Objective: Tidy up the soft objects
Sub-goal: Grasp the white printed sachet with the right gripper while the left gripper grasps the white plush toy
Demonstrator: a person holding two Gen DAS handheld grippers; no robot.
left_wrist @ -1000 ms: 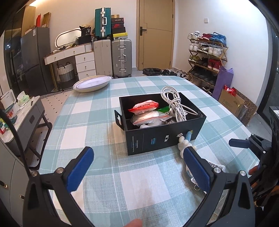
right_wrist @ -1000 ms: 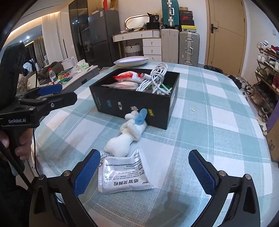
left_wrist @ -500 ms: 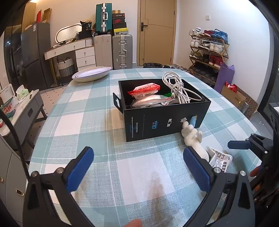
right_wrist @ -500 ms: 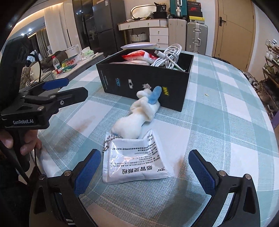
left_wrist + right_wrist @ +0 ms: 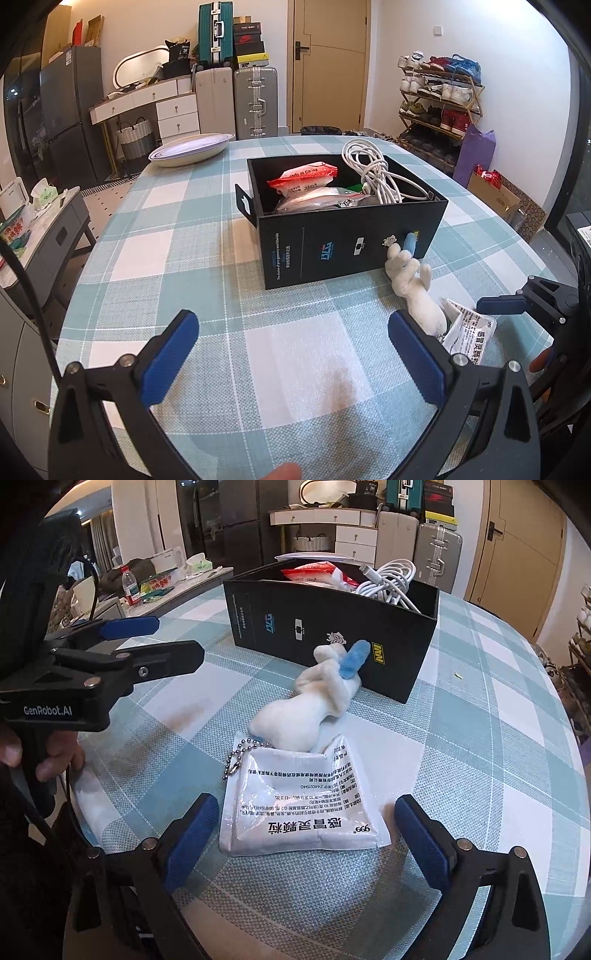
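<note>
A white plush toy with a blue ear and a ball chain lies on the checked tablecloth against the black box. A white medicine sachet lies just in front of it. My right gripper is open, low over the table, with the sachet between its fingertips. My left gripper is open and empty over bare cloth; it also shows in the right wrist view. In the left wrist view the plush and sachet lie right of the box, which holds snack packets and a white cable.
A white oval dish sits at the table's far left. The table edge runs close behind both grippers. A side cabinet with clutter stands to the left. Suitcases and a shoe rack line the far walls.
My right gripper has dropped and moved forward, so the sachet now lies between its fingertips. My left gripper has lowered and drawn back a little. Both stay open.
</note>
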